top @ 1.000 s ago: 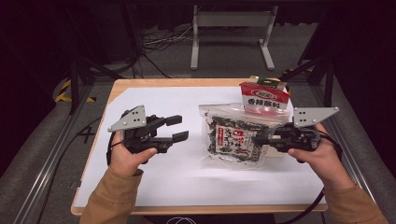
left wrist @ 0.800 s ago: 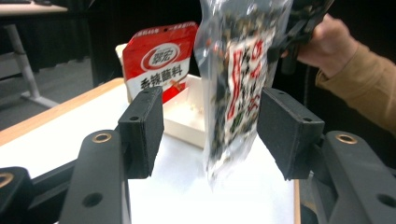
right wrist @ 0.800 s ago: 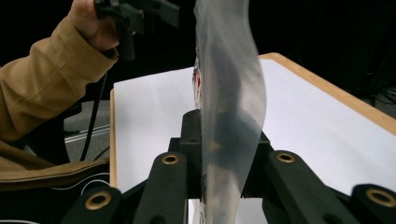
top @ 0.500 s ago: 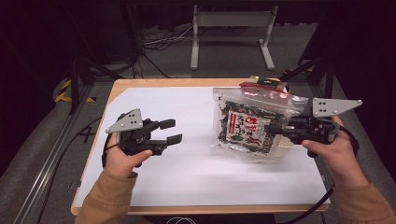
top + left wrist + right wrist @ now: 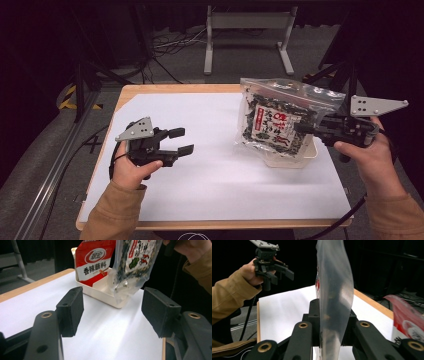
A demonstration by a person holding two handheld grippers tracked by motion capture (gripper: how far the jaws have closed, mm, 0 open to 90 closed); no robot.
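Note:
A clear zip bag [image 5: 277, 122] of dark dried food with a red-and-white label hangs tilted above a white divided tray [image 5: 295, 161] at the table's right. My right gripper [image 5: 306, 129] is shut on the bag's right edge; in the right gripper view the bag's plastic [image 5: 334, 290] rises from between the closed jaws. A red sauce packet [image 5: 95, 262] stands in the tray [image 5: 100, 290] behind the bag [image 5: 133, 262]. My left gripper [image 5: 181, 141] rests at the left, open; its jaws have just been opening, with nothing between its pads [image 5: 71, 306].
White paper [image 5: 220, 185] covers most of the wooden table [image 5: 165, 90]. The tray sits close to the right edge. A metal stand [image 5: 247, 35] and cables lie on the floor beyond the far edge.
The right gripper has lifted the bag up and to the right, so it now hangs more upright over the tray and covers the red packet in the high view. The left jaws stand wider.

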